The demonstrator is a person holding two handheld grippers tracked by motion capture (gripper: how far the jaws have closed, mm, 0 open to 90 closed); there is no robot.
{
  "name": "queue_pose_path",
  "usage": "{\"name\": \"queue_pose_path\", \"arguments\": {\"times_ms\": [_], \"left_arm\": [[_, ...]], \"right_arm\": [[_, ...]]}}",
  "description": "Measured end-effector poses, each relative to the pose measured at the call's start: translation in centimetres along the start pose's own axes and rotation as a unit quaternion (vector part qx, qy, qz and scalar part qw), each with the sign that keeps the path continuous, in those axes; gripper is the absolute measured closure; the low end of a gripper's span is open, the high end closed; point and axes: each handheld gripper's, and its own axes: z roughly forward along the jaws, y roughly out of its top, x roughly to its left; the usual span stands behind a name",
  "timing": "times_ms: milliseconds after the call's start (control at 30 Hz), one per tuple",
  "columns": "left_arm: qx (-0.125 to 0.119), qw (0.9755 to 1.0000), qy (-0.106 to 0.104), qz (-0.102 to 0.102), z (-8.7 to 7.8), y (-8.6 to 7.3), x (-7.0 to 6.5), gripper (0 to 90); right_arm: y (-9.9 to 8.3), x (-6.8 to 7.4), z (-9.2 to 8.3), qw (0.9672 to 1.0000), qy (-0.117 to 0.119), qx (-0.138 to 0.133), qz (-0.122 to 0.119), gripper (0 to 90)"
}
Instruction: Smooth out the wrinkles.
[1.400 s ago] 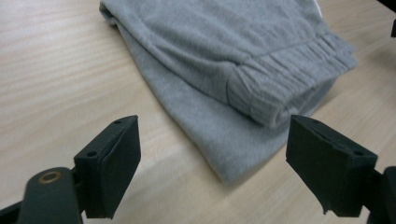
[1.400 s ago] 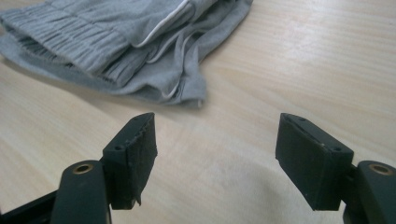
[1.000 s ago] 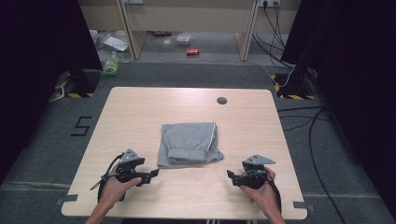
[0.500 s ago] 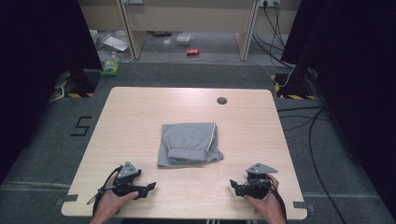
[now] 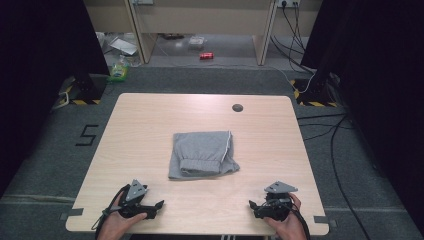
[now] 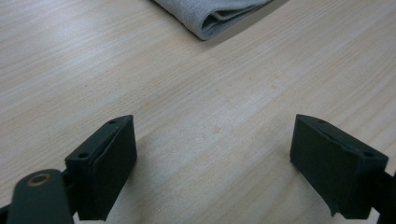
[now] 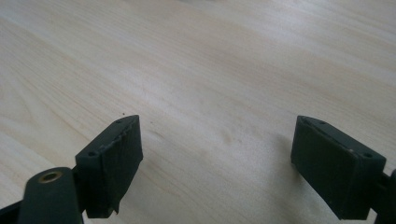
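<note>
A folded grey garment (image 5: 202,153) lies in the middle of the light wooden table (image 5: 150,125). Its near corner (image 6: 219,16) shows at the top of the left gripper view. My left gripper (image 5: 158,206) rests near the front left edge, held in a hand, with its jaws wide apart over bare wood (image 6: 212,149). My right gripper (image 5: 253,206) rests near the front right edge, also open, and nothing sits between its jaws (image 7: 217,154). Both grippers are well short of the garment.
A dark round grommet (image 5: 237,107) sits near the table's far edge. Beyond the table on the floor are a red can (image 5: 206,56), a green bottle (image 5: 119,70) and cables (image 5: 320,125). Black curtains stand on both sides.
Both grippers have drawn back from beside the garment toward the table's front edge and now rest lower near the corners. The garment has not moved.
</note>
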Motion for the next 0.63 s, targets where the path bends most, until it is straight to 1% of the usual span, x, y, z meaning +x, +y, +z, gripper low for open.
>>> {"name": "queue_pose_path", "arguments": {"times_ms": [67,267,633], "left_arm": [[0.000,1.0000,0.000,0.000,0.00,0.00,0.00,13.6],[0.000,1.0000,0.000,0.000,0.01,0.01,0.01,13.5],[0.000,1.0000,0.000,0.000,0.02,0.01,0.01,13.5]], "right_arm": [[-0.04,0.02,0.08,1.0000,-0.005,0.003,-0.003,16.6],[-0.04,0.06,0.09,0.9999,-0.004,0.005,-0.009,16.2],[-0.01,0.03,0.09,0.9999,-0.003,0.004,-0.009,16.6]]}}
